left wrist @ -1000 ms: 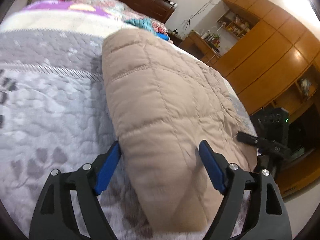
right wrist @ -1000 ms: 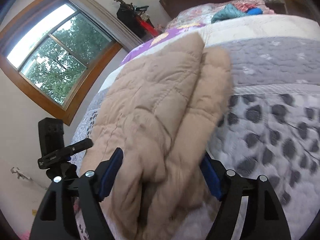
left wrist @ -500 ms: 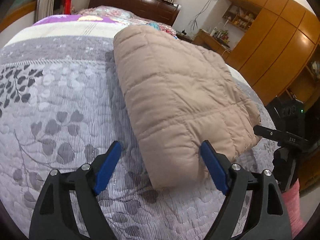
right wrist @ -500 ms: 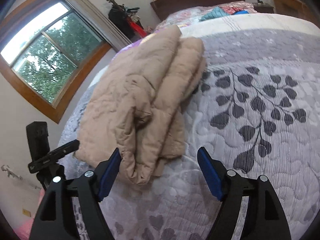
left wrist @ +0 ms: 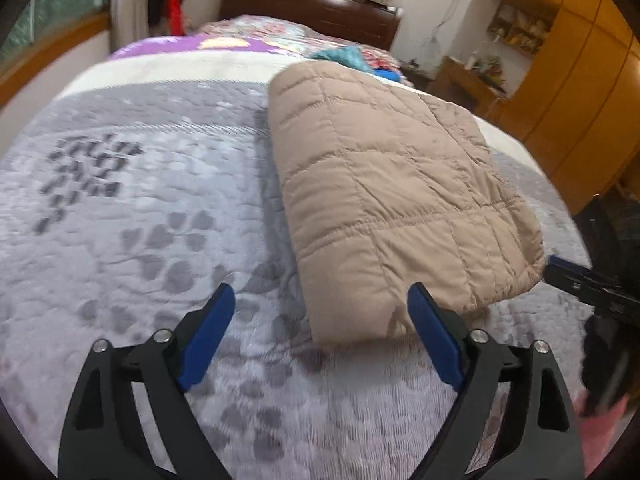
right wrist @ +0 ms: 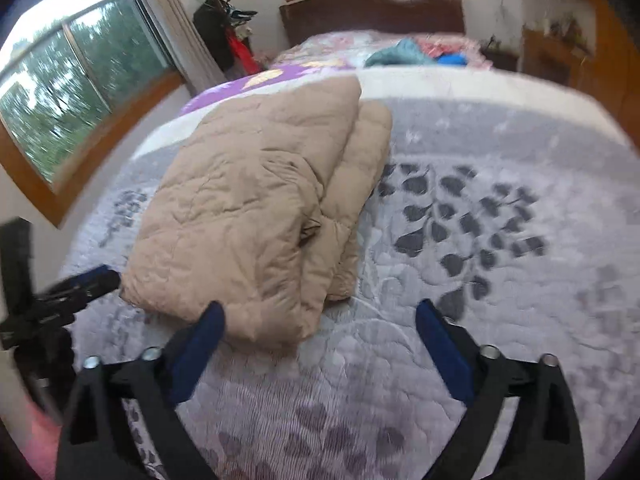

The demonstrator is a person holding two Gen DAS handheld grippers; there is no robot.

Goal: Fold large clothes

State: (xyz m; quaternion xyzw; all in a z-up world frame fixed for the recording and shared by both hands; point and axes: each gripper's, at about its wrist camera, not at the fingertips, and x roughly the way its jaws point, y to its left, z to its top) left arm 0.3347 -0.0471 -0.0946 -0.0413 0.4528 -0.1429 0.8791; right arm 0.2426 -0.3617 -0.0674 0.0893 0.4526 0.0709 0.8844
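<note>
A beige quilted jacket (left wrist: 396, 184) lies folded into a long bundle on the grey leaf-patterned bedspread (left wrist: 132, 216). In the right wrist view the same jacket (right wrist: 248, 216) shows its stacked folded layers. My left gripper (left wrist: 320, 300) hovers just short of the bundle's near end, its jaws opening, with nothing pressed between the blue pads. My right gripper (right wrist: 320, 316) stands back from the jacket's near corner, jaws opening wide, only bedspread (right wrist: 500, 240) between them.
A black camera stand (left wrist: 600, 280) is at the bed's right side in the left view and the stand (right wrist: 36, 304) at left in the right view. Loose teal and red clothes (right wrist: 416, 54) lie near the wooden headboard (right wrist: 372, 12). Wooden cabinets (left wrist: 576, 72) line the wall.
Both grippers have let go of the jacket, pulled back and risen. The jacket, earlier between the jaws, now lies free on the bed. Both jaws stand wider.
</note>
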